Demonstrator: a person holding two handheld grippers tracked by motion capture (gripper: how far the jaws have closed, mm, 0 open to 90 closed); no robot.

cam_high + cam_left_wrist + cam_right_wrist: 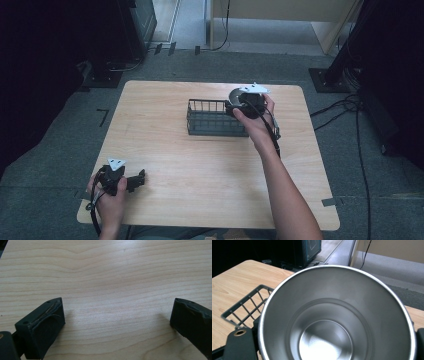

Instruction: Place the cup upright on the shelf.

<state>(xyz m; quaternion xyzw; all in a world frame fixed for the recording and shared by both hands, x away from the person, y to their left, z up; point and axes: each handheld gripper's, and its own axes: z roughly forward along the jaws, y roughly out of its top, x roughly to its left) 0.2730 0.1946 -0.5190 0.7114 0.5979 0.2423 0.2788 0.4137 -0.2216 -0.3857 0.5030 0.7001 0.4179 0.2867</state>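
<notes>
While the left gripper (pixel 134 181) rested at the lower left of the high view with its jaws spread wide over bare wooden table (pixel 117 277), the right gripper (pixel 239 106) sat right of centre in the upper half, clenched around a steel cup (pixel 337 322). The cup hung at the right end of the black wire basket (pixel 212 118), its open mouth facing the right gripper's camera.

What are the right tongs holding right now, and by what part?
The right tongs hold a steel cup, gripped from outside on its sides just below the rim, beside the wire basket.
</notes>
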